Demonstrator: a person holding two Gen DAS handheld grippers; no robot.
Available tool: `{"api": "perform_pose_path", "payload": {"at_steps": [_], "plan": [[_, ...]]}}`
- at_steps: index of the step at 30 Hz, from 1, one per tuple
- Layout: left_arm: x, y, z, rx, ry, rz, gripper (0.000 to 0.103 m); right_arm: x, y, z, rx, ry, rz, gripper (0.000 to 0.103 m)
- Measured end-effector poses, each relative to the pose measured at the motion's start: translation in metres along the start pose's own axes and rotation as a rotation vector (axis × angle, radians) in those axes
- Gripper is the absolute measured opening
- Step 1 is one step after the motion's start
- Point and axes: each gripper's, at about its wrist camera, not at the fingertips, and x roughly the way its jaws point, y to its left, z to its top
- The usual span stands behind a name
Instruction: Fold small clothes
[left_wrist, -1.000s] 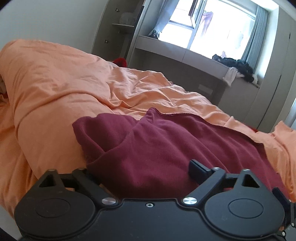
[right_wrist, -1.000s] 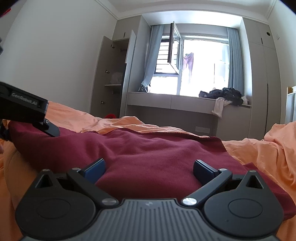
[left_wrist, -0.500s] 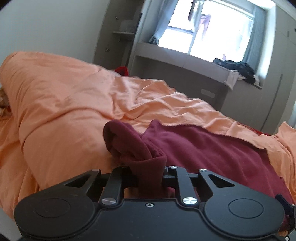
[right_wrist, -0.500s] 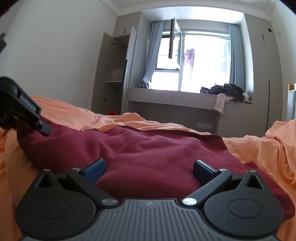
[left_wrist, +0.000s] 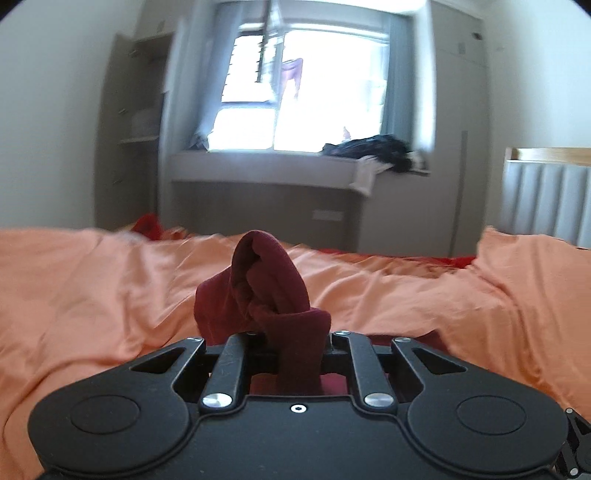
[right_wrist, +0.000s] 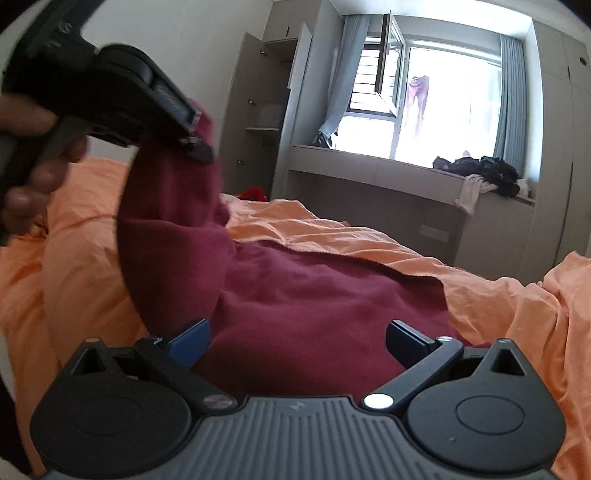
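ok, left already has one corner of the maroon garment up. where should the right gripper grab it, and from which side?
Probably the near hem of the maroon garment, right where the open right gripper sits. Come in low and level from the near edge: that part lies flat on the orange duvet, with cloth already between the fingers. The left gripper holds the lifted corner on the left, so a grip further right spreads the hem.

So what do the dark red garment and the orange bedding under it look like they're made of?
Dark red garment: looks like a soft, matte knit, maybe fleece or sweatshirt jersey; it has a fuzzy surface and bunches in thick rolls where the left claw pinches it.
Orange bedding: thinner, smooth woven cloth, probably cotton, with fine sharp creases and a slight sheen. Neither fibre can be confirmed.
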Motion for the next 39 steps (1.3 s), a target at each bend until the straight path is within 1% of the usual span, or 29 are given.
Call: {"api": "perform_pose_path", "payload": {"at_steps": [2,5,7,10,12,14,17,19,23,24,28,29,31,33,35,36,38,39], "plan": [[0.003,-0.017,0.005,0.015,-0.003,-0.038,0.015,-0.011,-0.015,0.001,0.009,-0.014,-0.028,0.103],[0.011,-0.043,0.005,0.035,-0.001,-0.090,0.015,-0.024,-0.042,0.000,0.019,-0.025,-0.125,0.103],[0.016,-0.063,0.000,0.050,0.008,-0.128,0.015,-0.030,-0.066,-0.002,0.063,-0.011,-0.201,0.103],[0.022,-0.088,-0.013,0.082,0.030,-0.184,0.014,-0.036,-0.098,-0.006,0.168,0.010,-0.279,0.103],[0.022,-0.104,-0.025,0.121,0.048,-0.215,0.014,-0.042,-0.116,-0.009,0.237,0.013,-0.303,0.103],[0.021,-0.118,-0.041,0.178,0.061,-0.229,0.014,-0.048,-0.127,-0.012,0.278,0.015,-0.320,0.103],[0.018,-0.134,-0.064,0.280,0.058,-0.224,0.015,-0.055,-0.135,-0.015,0.291,0.008,-0.347,0.103],[0.017,-0.137,-0.076,0.322,0.072,-0.227,0.017,-0.059,-0.140,-0.015,0.296,0.000,-0.353,0.103],[0.021,-0.131,-0.088,0.304,0.115,-0.259,0.022,-0.057,-0.147,-0.015,0.323,0.001,-0.334,0.103],[0.020,-0.130,-0.091,0.301,0.111,-0.265,0.027,-0.056,-0.148,-0.015,0.325,0.006,-0.332,0.103],[0.015,-0.128,-0.099,0.324,0.110,-0.284,0.036,-0.042,-0.151,-0.012,0.289,0.028,-0.335,0.103],[0.014,-0.128,-0.101,0.332,0.109,-0.290,0.040,-0.040,-0.152,-0.011,0.288,0.024,-0.326,0.103],[0.011,-0.128,-0.104,0.342,0.107,-0.294,0.043,-0.034,-0.157,-0.010,0.306,0.008,-0.280,0.103],[0.007,-0.129,-0.106,0.355,0.093,-0.290,0.053,-0.025,-0.162,-0.008,0.347,-0.010,-0.215,0.103],[0.003,-0.132,-0.108,0.369,0.081,-0.291,0.057,-0.013,-0.163,-0.005,0.368,0.005,-0.144,0.103],[0.003,-0.134,-0.109,0.378,0.080,-0.287,0.057,-0.004,-0.163,-0.004,0.367,0.022,-0.099,0.103],[0.002,-0.138,-0.111,0.399,0.079,-0.273,0.057,0.010,-0.161,-0.002,0.359,0.029,-0.036,0.103],[0.002,-0.140,-0.112,0.410,0.078,-0.261,0.056,0.019,-0.161,0.001,0.358,0.032,0.013,0.103]]}}
